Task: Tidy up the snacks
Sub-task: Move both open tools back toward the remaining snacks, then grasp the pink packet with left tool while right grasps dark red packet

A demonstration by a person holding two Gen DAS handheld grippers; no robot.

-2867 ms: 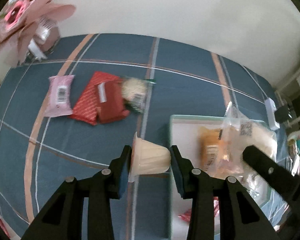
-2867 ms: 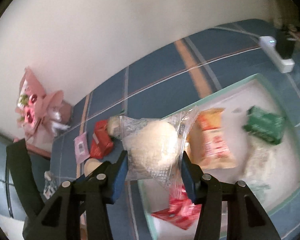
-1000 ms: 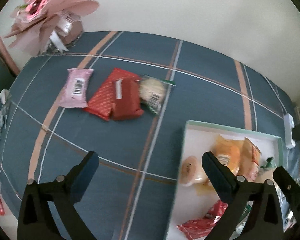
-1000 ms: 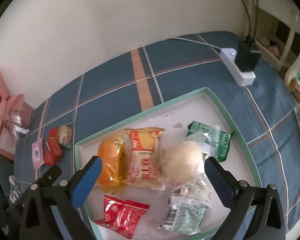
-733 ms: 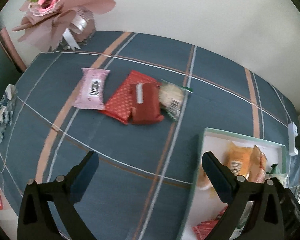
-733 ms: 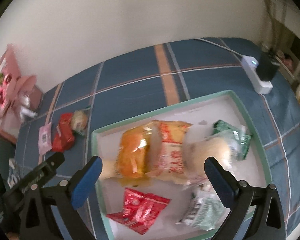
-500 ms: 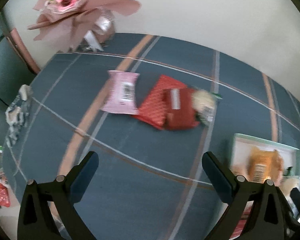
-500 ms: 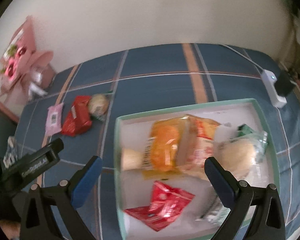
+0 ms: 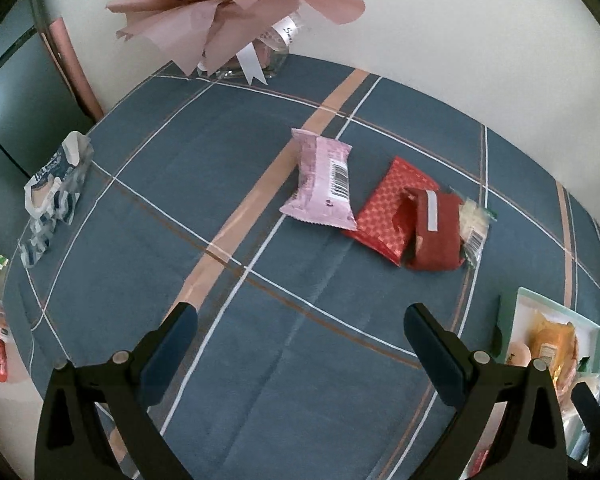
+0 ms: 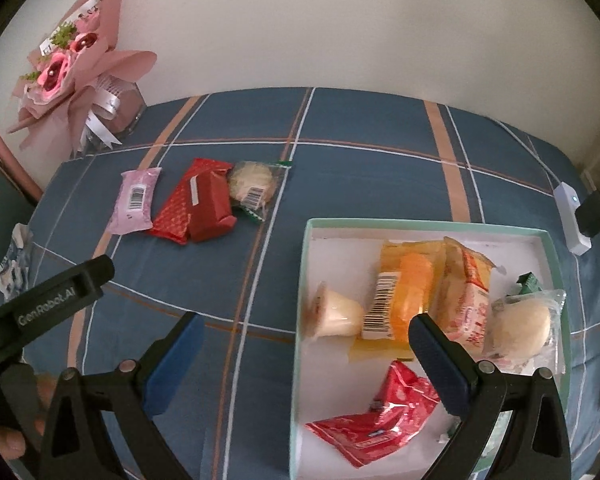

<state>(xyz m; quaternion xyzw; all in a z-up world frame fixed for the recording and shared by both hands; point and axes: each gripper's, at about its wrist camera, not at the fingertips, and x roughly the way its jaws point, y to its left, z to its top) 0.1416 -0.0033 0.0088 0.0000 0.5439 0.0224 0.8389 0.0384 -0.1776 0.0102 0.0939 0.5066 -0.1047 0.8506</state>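
A pink packet (image 9: 325, 182), a red patterned packet (image 9: 384, 216), a dark red packet (image 9: 436, 230) and a clear-wrapped round cake (image 9: 475, 225) lie together on the blue checked cloth; they also show in the right wrist view: pink packet (image 10: 135, 201), dark red packet (image 10: 209, 205), cake (image 10: 253, 186). The white tray with a green rim (image 10: 420, 224) holds a pudding cup (image 10: 336, 315), orange packets (image 10: 412, 292), a wrapped bun (image 10: 520, 324) and a red packet (image 10: 380, 420). My left gripper (image 9: 300, 344) is open and empty, short of the loose packets. My right gripper (image 10: 304, 356) is open and empty over the tray's left edge.
A pink paper flower bouquet (image 9: 228, 8) stands at the back left by the wall. A crumpled blue-white wrapper (image 9: 52, 196) lies at the left table edge. A white power strip with a black plug (image 10: 576, 216) lies at the right. The left gripper's finger (image 10: 48, 300) crosses the right view.
Both grippers released their snacks into the tray, the cup and the bun, and opened. Both have since swung left; the left gripper now faces the loose packets and the bouquet.
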